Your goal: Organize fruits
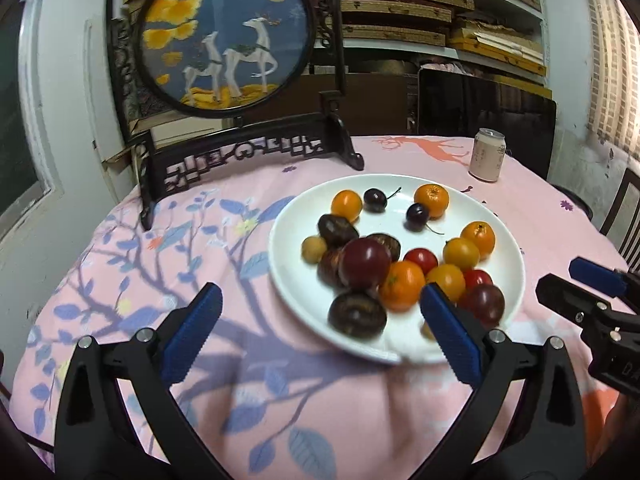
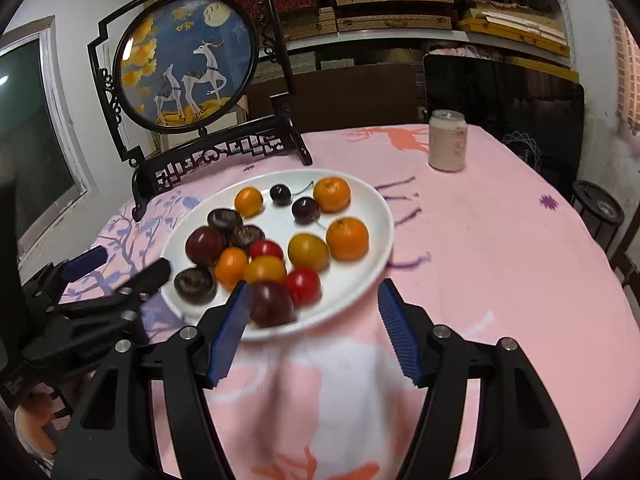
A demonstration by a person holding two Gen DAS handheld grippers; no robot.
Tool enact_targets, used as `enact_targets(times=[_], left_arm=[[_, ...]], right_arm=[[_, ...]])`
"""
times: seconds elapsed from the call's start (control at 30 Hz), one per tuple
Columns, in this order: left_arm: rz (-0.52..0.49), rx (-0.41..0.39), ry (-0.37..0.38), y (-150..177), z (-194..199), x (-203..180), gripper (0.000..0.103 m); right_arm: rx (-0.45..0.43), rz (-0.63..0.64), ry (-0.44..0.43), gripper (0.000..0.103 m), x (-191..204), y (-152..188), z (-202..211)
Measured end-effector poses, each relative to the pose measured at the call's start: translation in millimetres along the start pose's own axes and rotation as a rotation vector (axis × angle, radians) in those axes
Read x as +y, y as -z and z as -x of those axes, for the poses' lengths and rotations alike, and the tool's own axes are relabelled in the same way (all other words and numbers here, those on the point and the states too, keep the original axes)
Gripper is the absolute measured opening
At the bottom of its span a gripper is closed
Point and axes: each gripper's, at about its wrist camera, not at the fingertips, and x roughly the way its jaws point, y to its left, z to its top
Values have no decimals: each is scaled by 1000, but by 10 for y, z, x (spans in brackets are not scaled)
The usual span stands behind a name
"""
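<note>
Both claws stand released and empty, the left claw (image 1: pixel 320 320) spread wide at the near-left rim of the white plate (image 1: pixel 288 240), the right claw (image 2: pixel 314 320) at its near edge. The mixed fruits (image 1: pixel 400 256) lie just ahead of both, piled loosely. Best to single out one near fruit, such as the dark plum (image 2: pixel 272 304), and close gently. The surface wears a pink floral cloth (image 1: pixel 160 264); a can (image 1: pixel 488 156) and a deer screen (image 1: pixel 224 36) stand beyond.

Cluttered shelves (image 1: pixel 440 20) behind pink-clothed table (image 1: pixel 240 360)
</note>
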Motion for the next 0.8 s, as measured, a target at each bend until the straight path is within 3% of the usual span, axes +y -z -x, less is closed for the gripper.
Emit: enact_targets(times=[0.03, 0.07, 0.23, 0.53, 0.7, 0.8], left_arm=[[13, 1, 1, 27, 47, 32, 101], [28, 3, 4, 53, 98, 70, 101], [53, 7, 32, 159, 242, 137, 101], [-72, 27, -58, 163, 218, -100, 101], [-70, 33, 23, 169, 261, -124, 101], [-61, 13, -1, 172, 308, -102, 101]], right_arm=[[3, -11, 2, 82, -9, 27, 21], [4, -24, 10, 102, -23, 50, 49], [-49, -19, 10, 102, 5, 93, 215], [-53, 6, 14, 102, 63, 88, 231], [-44, 8, 9, 102, 68, 89, 221], [-42, 4, 13, 102, 60, 89, 215]])
